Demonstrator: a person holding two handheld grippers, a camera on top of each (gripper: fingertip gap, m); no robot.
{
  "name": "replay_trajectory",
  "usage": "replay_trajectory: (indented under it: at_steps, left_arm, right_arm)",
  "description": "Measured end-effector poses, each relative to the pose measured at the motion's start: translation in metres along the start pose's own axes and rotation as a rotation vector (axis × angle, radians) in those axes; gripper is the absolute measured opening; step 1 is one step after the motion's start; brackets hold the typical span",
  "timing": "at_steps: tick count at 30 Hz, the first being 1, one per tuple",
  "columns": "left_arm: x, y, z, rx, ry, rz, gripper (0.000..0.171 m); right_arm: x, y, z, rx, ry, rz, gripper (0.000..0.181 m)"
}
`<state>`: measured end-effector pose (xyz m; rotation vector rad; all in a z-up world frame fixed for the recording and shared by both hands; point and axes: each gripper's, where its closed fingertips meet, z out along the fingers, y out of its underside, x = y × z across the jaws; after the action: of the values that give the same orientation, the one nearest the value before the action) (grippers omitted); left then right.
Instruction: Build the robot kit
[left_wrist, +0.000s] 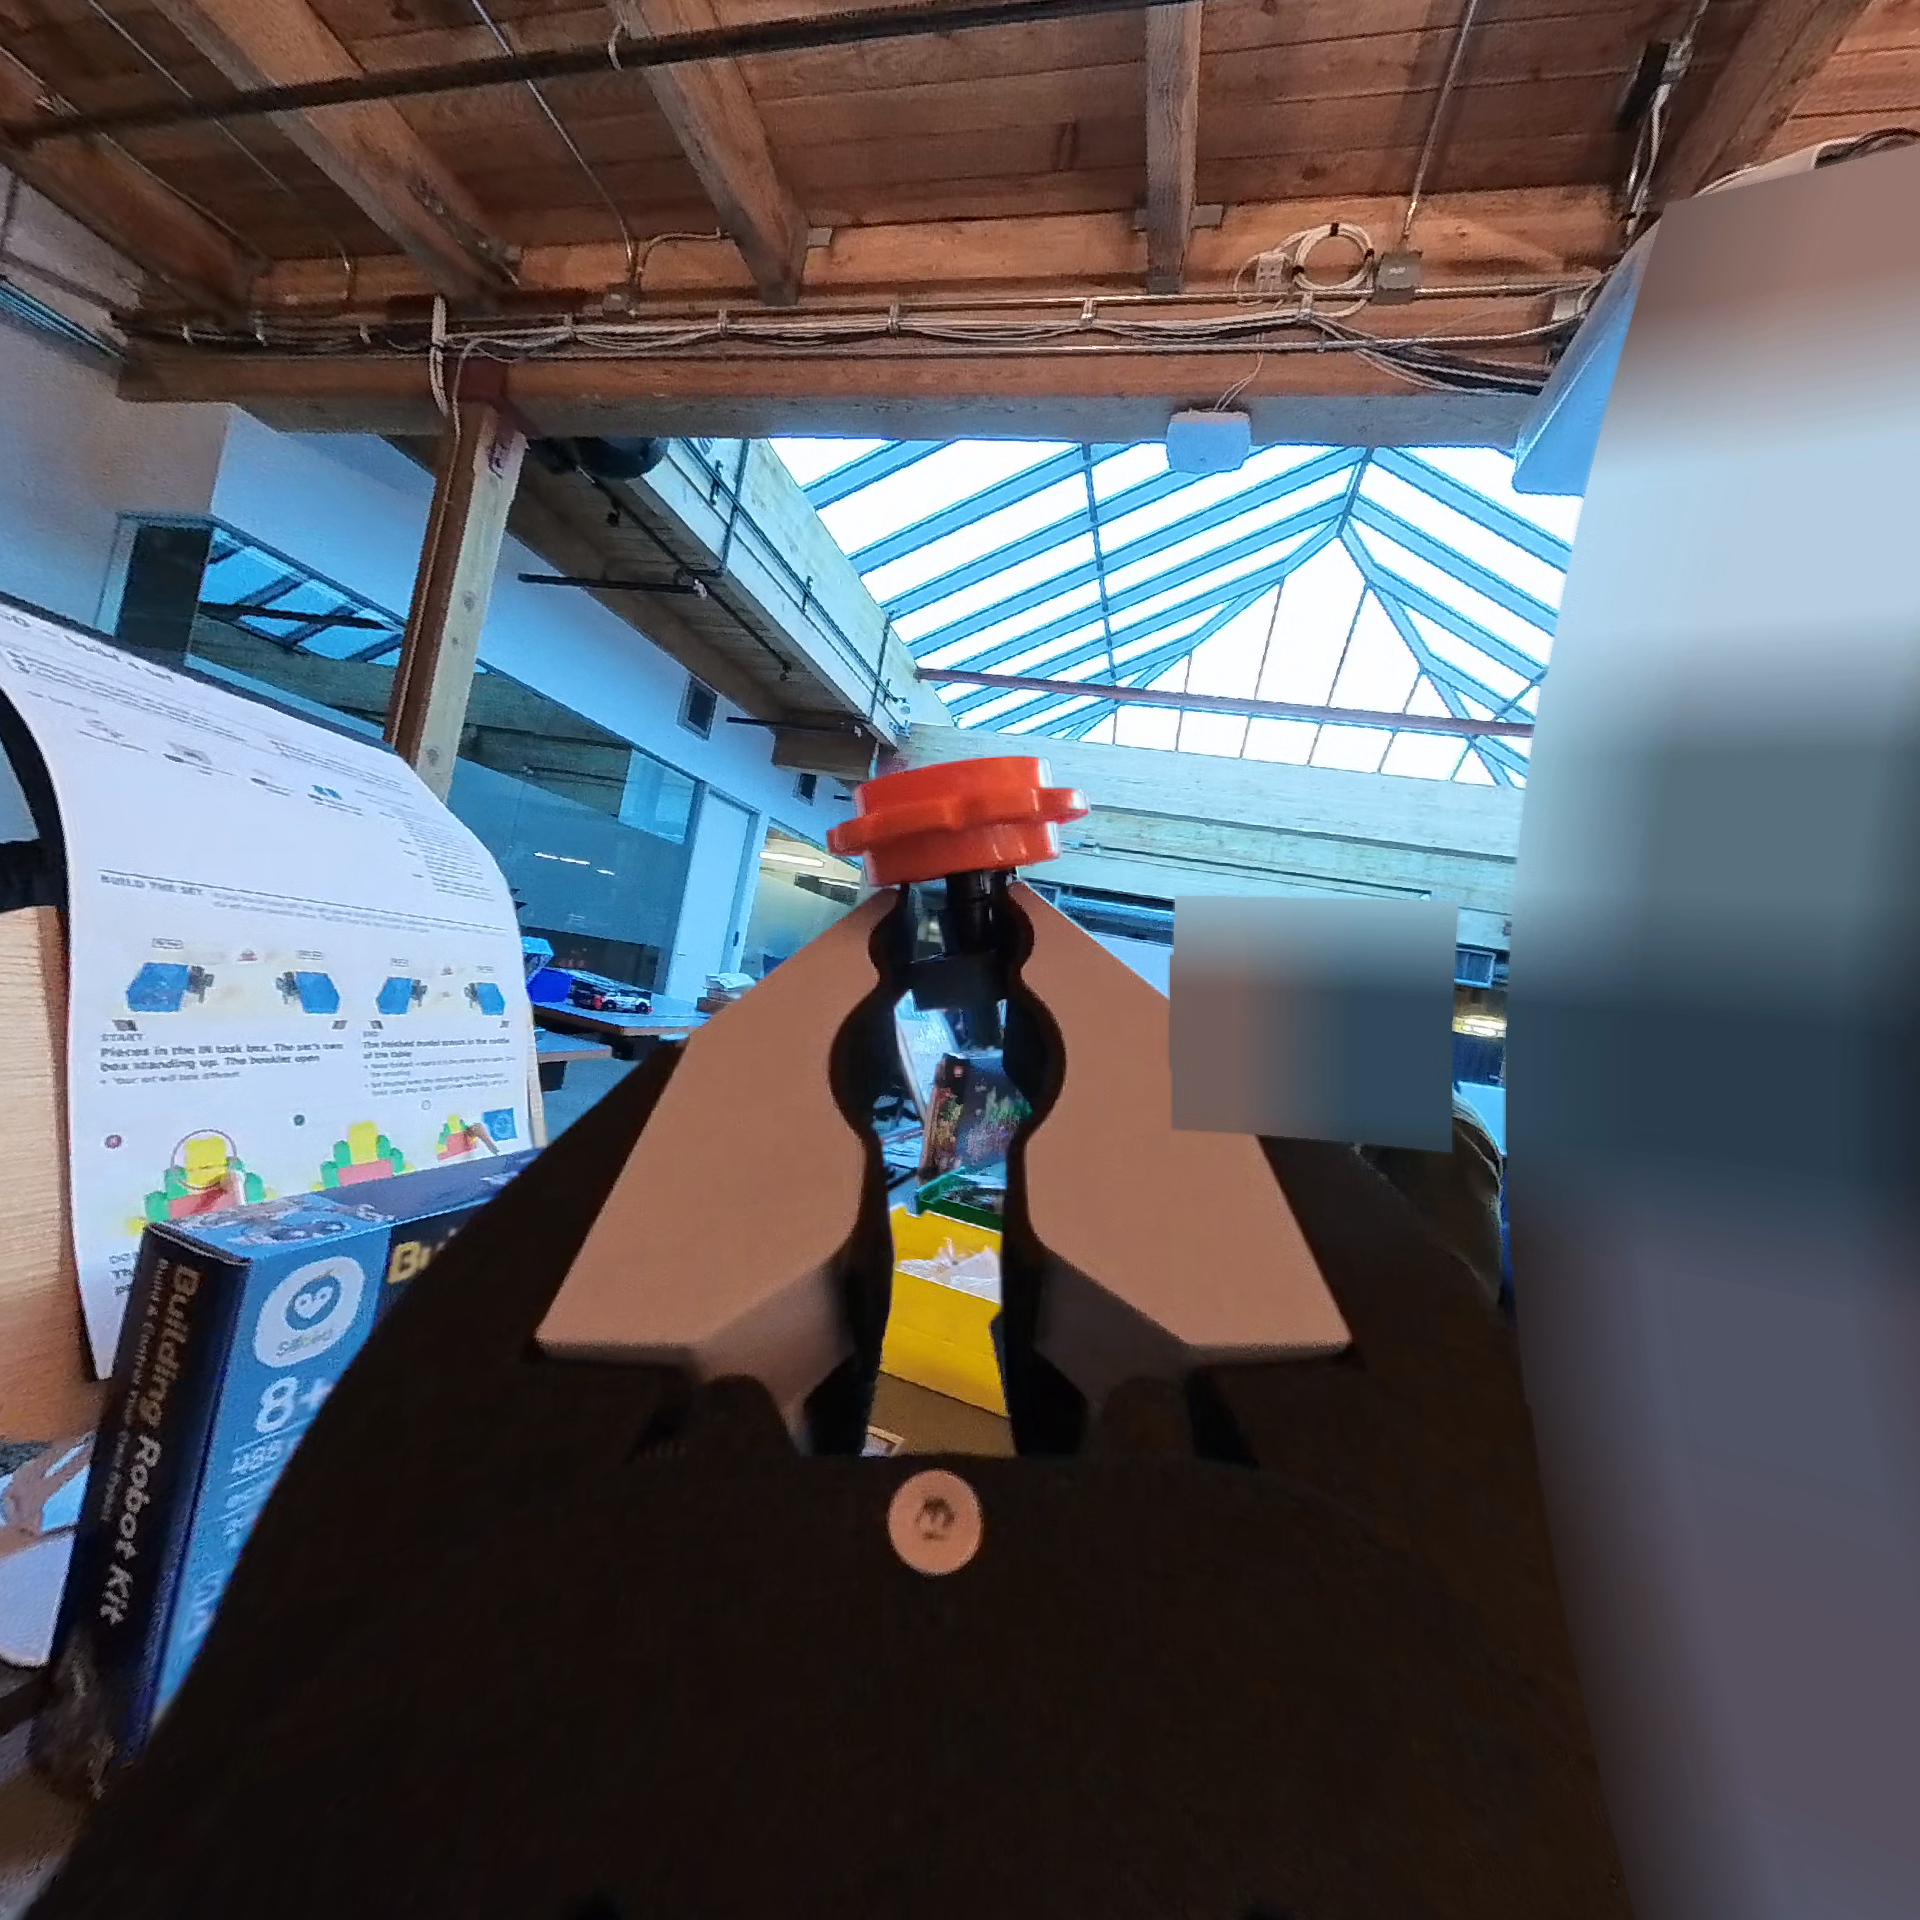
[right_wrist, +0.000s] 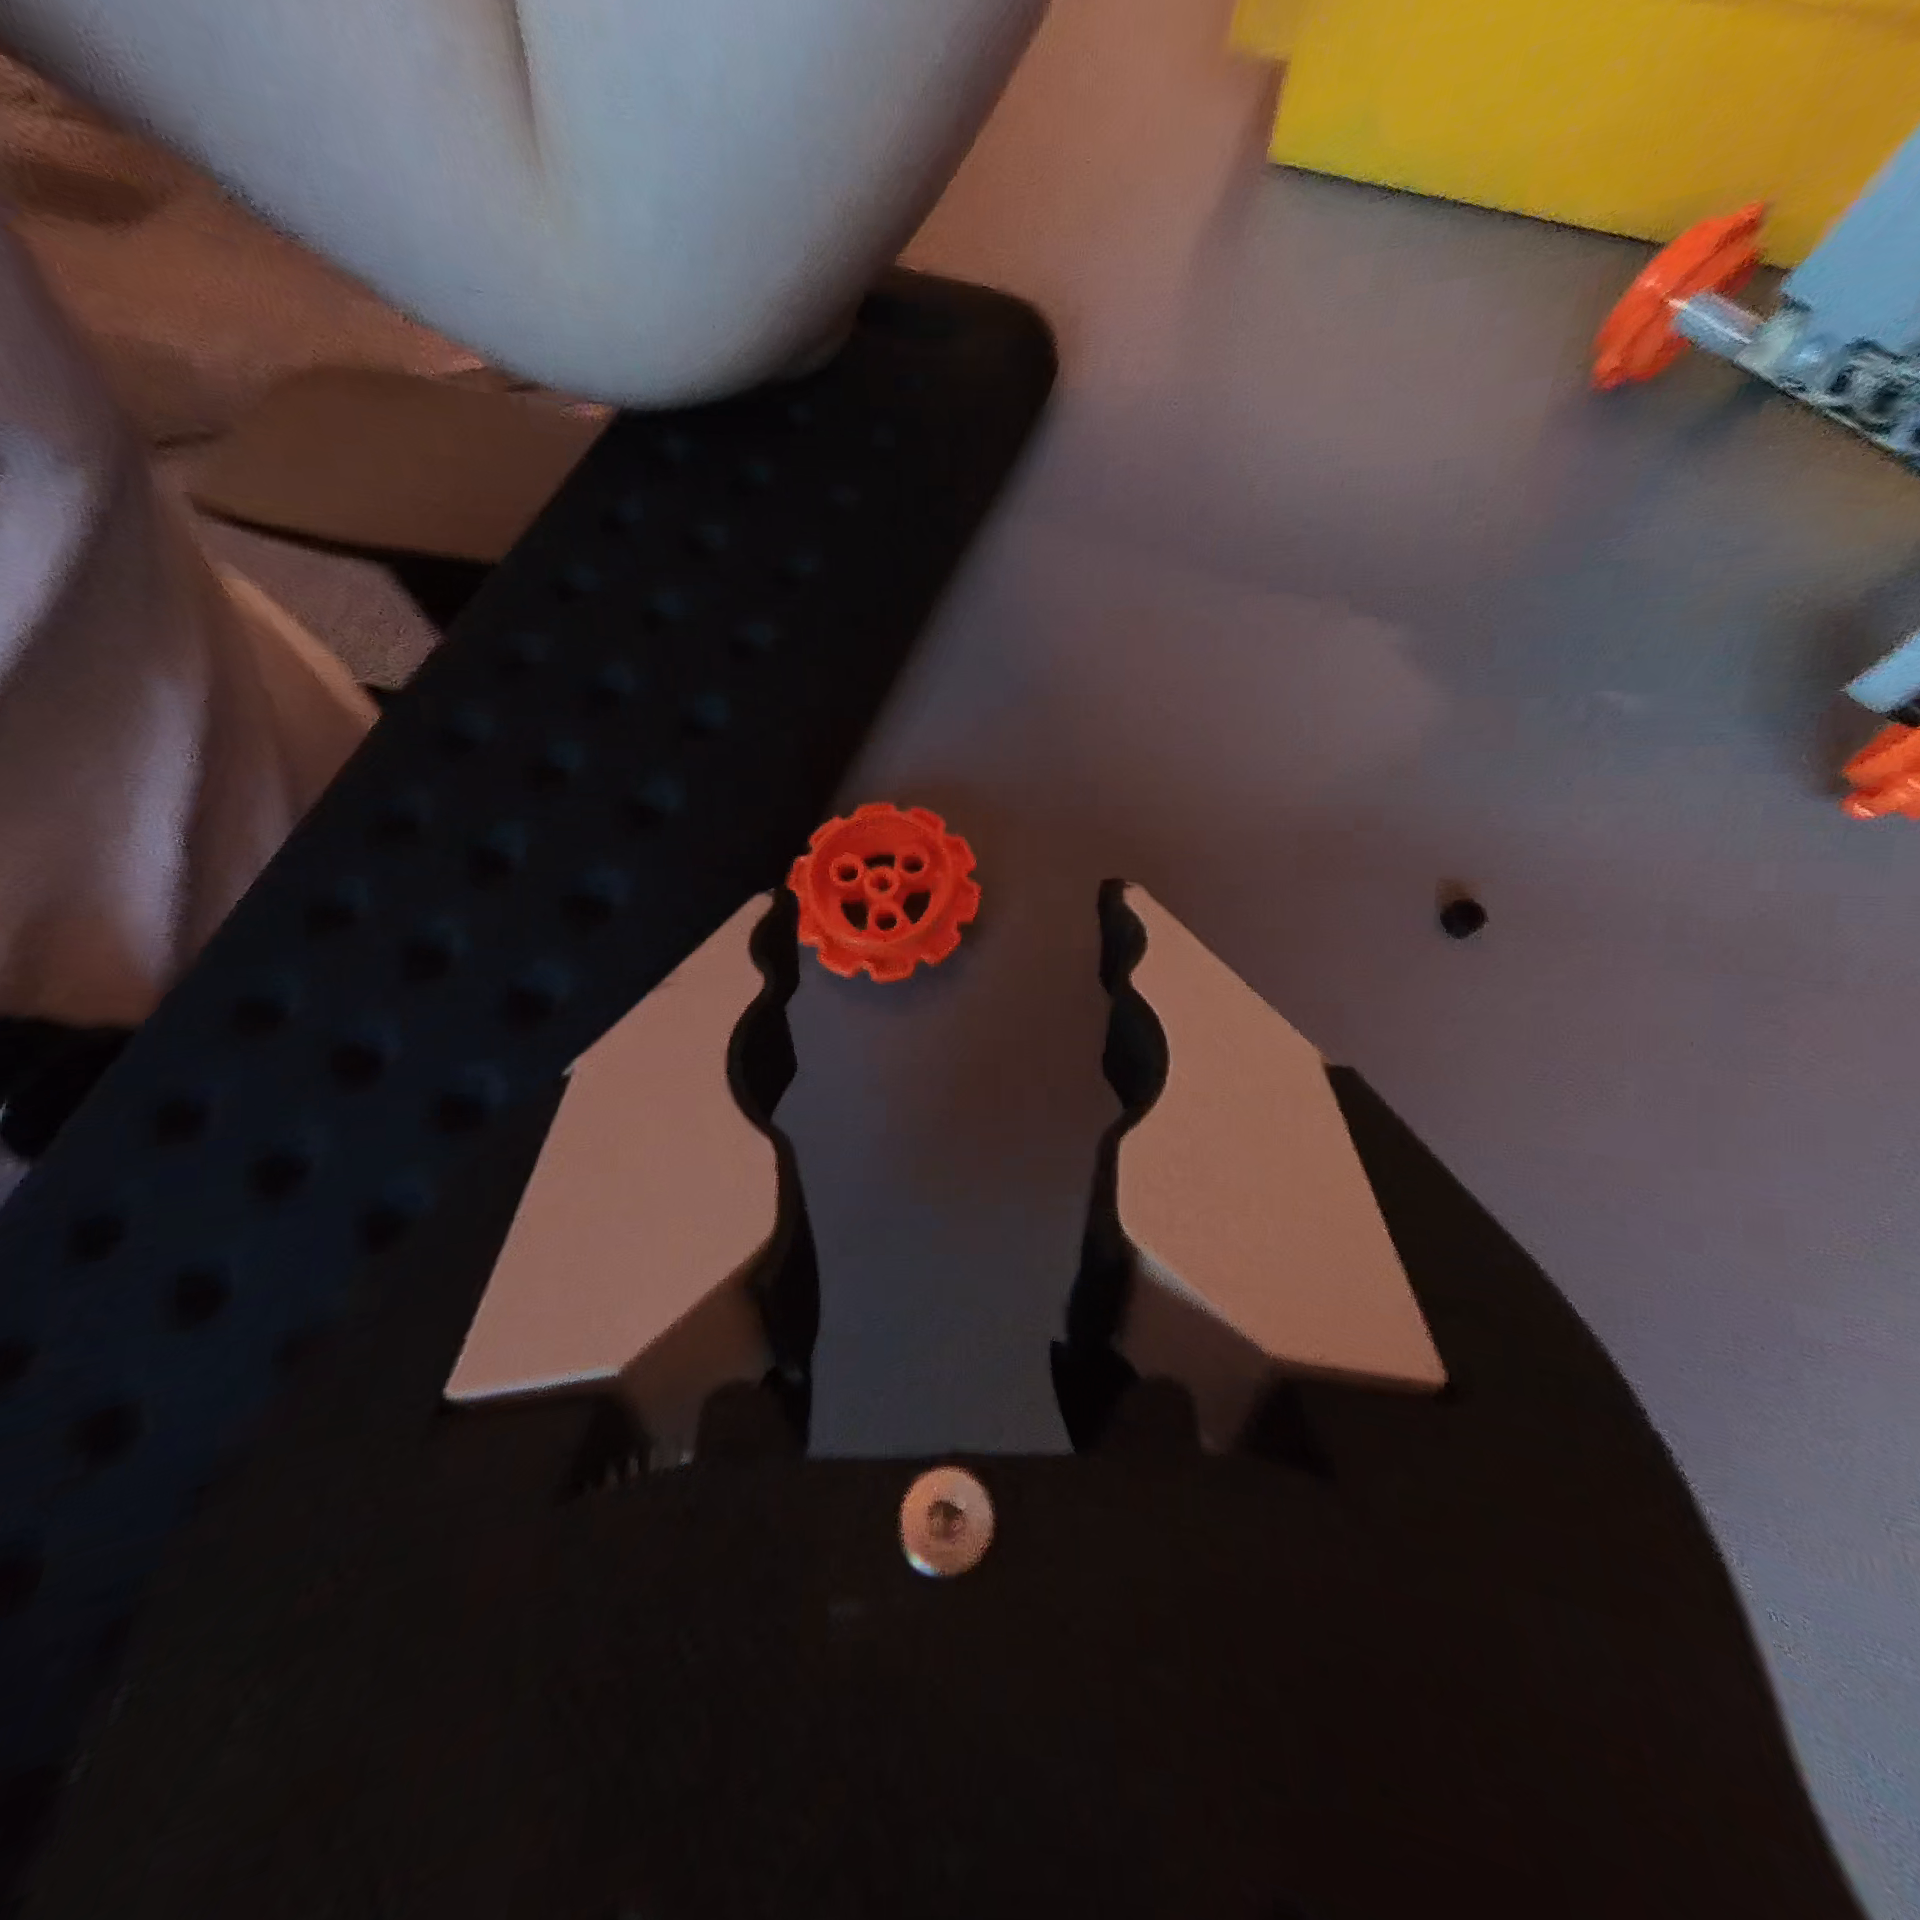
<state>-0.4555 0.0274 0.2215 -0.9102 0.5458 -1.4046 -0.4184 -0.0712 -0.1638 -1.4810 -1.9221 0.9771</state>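
Observation:
My left gripper (left_wrist: 956, 914) points up toward the ceiling and is shut on a small black piece (left_wrist: 951, 971) with a black axle that carries an orange toothed wheel (left_wrist: 956, 816) above the fingertips. My right gripper (right_wrist: 945, 904) is open and empty, pointing down at a grey table (right_wrist: 1299, 644). A loose orange toothed wheel (right_wrist: 883, 891) lies flat on the table just ahead of my right gripper's left fingertip (right_wrist: 764, 920), beside a black studded plate (right_wrist: 540, 831).
A small black pin (right_wrist: 1462, 916) lies right of the gripper. A grey-blue model with orange wheels (right_wrist: 1704, 301) and a yellow bin (right_wrist: 1579, 104) sit at the far right. A white sleeve (right_wrist: 540, 177) hangs above. A blue kit box (left_wrist: 239, 1455) and an instruction sheet (left_wrist: 260, 935) stand left. Left tips to right tips: about 40 cm. To reach the black studded plate (right_wrist: 540, 831) in a straight line is about 5 cm for my right fingers, about 40 cm for my left.

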Motion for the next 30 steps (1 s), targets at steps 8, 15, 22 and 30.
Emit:
replay_trajectory:
  at_steps: [8, 15, 22, 30]
  left_arm:
    - [0.0, 0.007, 0.004, -0.014, 0.017, -0.02, 0.011]
    - [-0.009, 0.039, 0.02, -0.092, 0.028, -0.11, 0.011]
    - [-0.038, 0.125, 0.051, -0.286, -0.019, -0.203, 0.012]
    - [-0.068, 0.227, 0.045, -0.529, -0.116, -0.304, 0.011]
  right_arm:
    - [-0.013, 0.002, 0.014, 0.017, -0.067, 0.119, 0.034]
    - [0.001, 0.031, -0.026, -0.01, 0.029, 0.164, 0.033]
    - [0.047, 0.093, -0.11, 0.016, 0.26, 0.386, 0.033]
    - [0.083, 0.052, -0.189, 0.287, 0.585, 0.191, 0.054]
